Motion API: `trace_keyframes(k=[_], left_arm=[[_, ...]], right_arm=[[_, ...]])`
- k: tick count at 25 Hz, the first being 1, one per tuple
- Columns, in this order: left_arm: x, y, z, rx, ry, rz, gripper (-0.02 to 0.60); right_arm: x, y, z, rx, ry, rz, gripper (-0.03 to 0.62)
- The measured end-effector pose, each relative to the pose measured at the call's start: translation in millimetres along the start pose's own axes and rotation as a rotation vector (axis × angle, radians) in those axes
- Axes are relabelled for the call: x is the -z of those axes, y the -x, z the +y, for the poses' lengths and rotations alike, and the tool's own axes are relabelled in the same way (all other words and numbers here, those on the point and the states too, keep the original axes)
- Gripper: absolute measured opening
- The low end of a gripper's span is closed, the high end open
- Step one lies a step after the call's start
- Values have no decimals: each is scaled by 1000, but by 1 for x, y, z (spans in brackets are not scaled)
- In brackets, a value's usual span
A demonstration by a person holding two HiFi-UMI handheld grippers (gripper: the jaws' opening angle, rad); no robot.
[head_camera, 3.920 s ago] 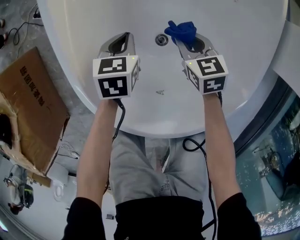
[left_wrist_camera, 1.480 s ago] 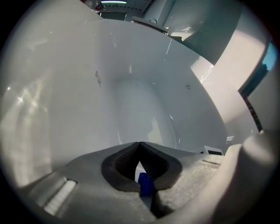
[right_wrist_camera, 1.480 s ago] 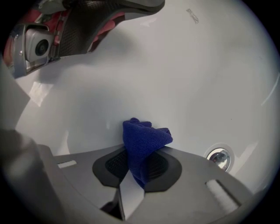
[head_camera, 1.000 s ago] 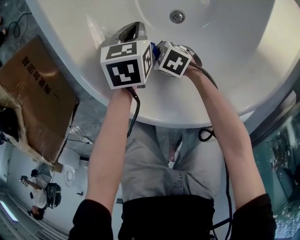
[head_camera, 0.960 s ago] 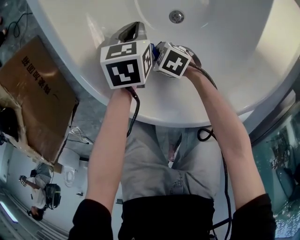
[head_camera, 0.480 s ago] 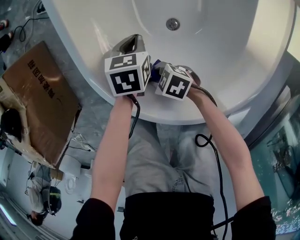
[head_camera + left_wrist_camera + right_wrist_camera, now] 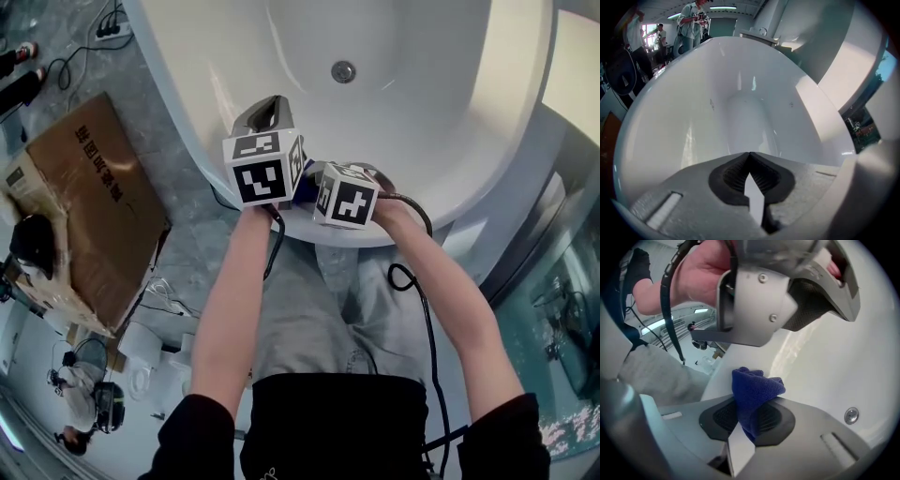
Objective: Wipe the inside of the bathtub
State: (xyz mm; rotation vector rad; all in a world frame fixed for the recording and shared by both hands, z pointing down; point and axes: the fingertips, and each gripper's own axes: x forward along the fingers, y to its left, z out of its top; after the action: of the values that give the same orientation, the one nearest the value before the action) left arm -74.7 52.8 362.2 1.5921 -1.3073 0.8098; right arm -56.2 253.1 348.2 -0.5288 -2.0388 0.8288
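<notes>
**Bathtub wipe: both grippers at the near end**

Cardboard box (image 7: 89, 216): on the floor, left of the tub.
Left gripper (image 7: 749, 157): fingers clenched together with nothing between them, pointing into the white bathtub (image 7: 450, 112).
Right gripper (image 7: 749, 408): just beside the left, fingers grasping a blue cloth (image 7: 754, 387) at the tub's near end.
Drain (image 7: 343, 71): farther in.

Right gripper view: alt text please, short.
The jaws of the right gripper are shut on a blue cloth, with the white inner wall of the bathtub behind. The left gripper, held in a hand, hangs close above, and the drain shows at lower right.
</notes>
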Motion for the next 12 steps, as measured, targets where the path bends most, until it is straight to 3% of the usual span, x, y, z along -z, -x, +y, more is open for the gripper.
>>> trace_keyframes(k=[6,12], left_arm=[[-18,17,-7,-2,6,-18,2],[-21,15,-12,1,-12,-10,3]], right_arm=[[-16,23,55,-175,71,-8,74],[-21,32,57,-173,53,-44,74]])
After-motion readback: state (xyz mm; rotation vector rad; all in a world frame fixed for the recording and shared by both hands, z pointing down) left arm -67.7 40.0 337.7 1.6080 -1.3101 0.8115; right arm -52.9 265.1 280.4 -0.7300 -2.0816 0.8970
